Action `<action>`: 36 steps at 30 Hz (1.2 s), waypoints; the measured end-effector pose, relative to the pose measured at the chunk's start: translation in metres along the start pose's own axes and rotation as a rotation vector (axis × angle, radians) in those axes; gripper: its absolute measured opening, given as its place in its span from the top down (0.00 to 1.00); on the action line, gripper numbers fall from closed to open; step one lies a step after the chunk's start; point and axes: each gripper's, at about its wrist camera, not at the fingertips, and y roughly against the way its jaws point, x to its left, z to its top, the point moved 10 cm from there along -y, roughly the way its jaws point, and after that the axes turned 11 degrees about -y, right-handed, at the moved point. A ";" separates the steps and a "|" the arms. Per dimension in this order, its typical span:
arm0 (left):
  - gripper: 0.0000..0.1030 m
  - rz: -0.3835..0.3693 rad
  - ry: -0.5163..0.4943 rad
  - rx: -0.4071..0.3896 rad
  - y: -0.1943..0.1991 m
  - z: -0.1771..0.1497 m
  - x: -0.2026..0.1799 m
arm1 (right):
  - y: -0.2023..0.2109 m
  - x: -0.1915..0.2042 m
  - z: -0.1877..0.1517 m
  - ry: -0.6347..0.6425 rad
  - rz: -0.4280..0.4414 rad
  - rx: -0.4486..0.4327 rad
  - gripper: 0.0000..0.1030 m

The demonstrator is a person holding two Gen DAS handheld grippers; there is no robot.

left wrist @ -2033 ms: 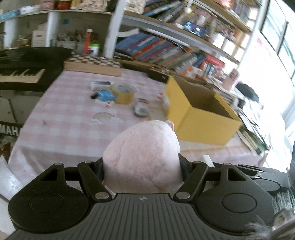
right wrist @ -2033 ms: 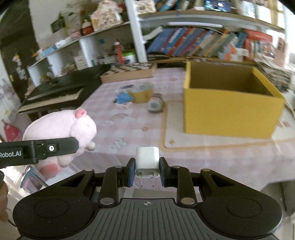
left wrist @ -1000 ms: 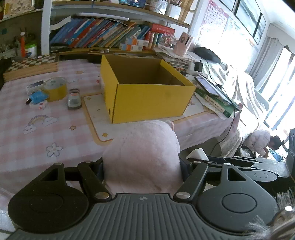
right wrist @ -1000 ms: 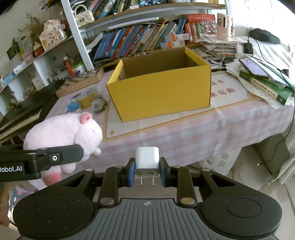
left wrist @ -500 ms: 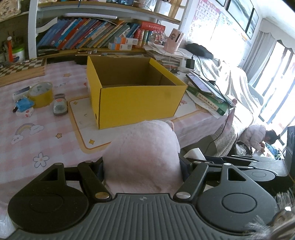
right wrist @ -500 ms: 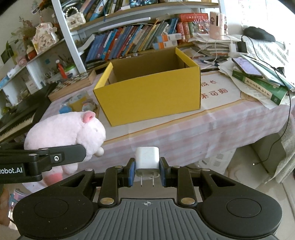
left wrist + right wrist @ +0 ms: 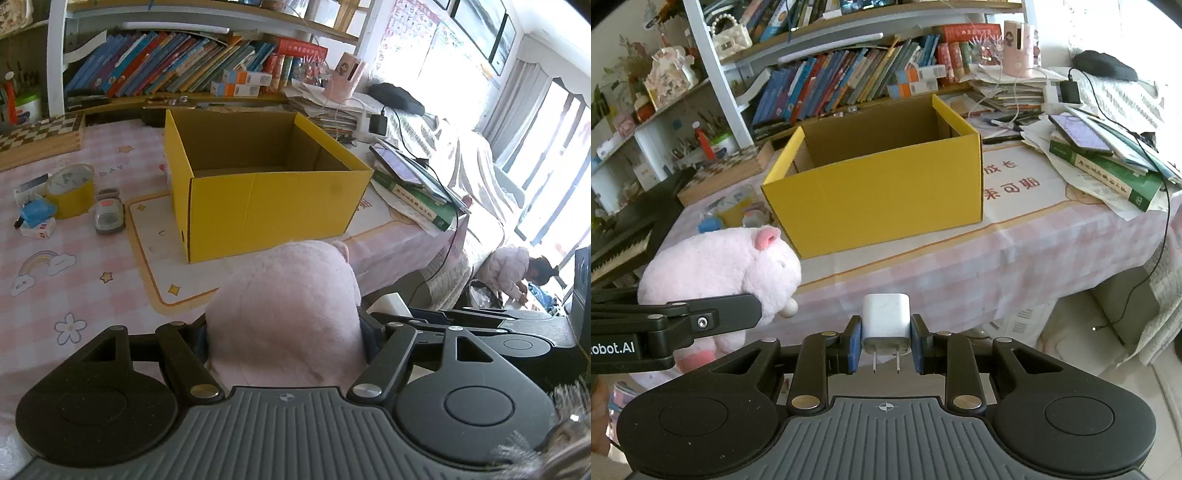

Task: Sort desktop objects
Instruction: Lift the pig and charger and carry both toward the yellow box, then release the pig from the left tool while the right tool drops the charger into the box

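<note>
Two hand-held black grippers hover off the near edge of a table covered in a pink checked cloth point(image 7: 74, 280). The left gripper point(image 7: 284, 332) is clamped around a soft pink plush pig point(image 7: 288, 314), its jaws spread wide by the toy's round body; the right wrist view shows the pig point(image 7: 716, 273) from the side, with one black finger point(image 7: 713, 321) across its belly. The right gripper point(image 7: 885, 341) is pinched tight on a small white plug-in charger block point(image 7: 886, 321), prongs pointing back toward the camera.

An open yellow cardboard box point(image 7: 273, 206) stands on a cream mat near the table's front edge, ahead of both grippers. Toward the table's left edge sit a yellow roll of tape point(image 7: 72, 192), a small grey device with a red label point(image 7: 109, 216), a blue crumpled item point(image 7: 37, 210) and a small white box point(image 7: 38, 229). A green book point(image 7: 1108, 177) lies at the right edge.
</note>
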 end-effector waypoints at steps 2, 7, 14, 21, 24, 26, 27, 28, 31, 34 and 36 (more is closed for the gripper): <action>0.32 0.001 0.003 0.000 -0.003 0.003 0.001 | -0.002 0.000 0.002 0.004 0.000 0.003 0.75; 0.32 0.004 0.011 -0.002 -0.014 0.012 0.005 | -0.010 0.000 0.010 0.016 0.001 0.012 0.75; 0.32 0.005 0.016 -0.015 -0.025 0.025 0.013 | -0.023 0.004 0.027 0.042 0.004 0.016 0.75; 0.32 0.020 0.004 -0.056 -0.038 0.051 0.018 | -0.037 0.010 0.054 0.081 0.021 0.006 0.75; 0.32 0.031 -0.009 -0.081 -0.043 0.065 0.021 | -0.044 0.011 0.069 0.084 0.043 0.005 0.75; 0.32 0.042 -0.015 -0.097 -0.046 0.077 0.023 | -0.048 0.012 0.079 0.097 0.052 -0.004 0.75; 0.32 0.049 -0.017 -0.102 -0.048 0.082 0.025 | -0.050 0.013 0.085 0.103 0.056 -0.009 0.75; 0.32 0.056 -0.018 -0.109 -0.049 0.086 0.028 | -0.052 0.013 0.091 0.109 0.062 -0.013 0.75; 0.32 0.086 -0.020 -0.136 -0.053 0.106 0.036 | -0.059 0.016 0.111 0.133 0.080 -0.031 0.75; 0.32 0.108 -0.018 -0.158 -0.058 0.126 0.043 | -0.067 0.019 0.132 0.169 0.100 -0.051 0.75; 0.32 0.125 -0.033 -0.169 -0.063 0.140 0.047 | -0.072 0.022 0.146 0.202 0.114 -0.064 0.75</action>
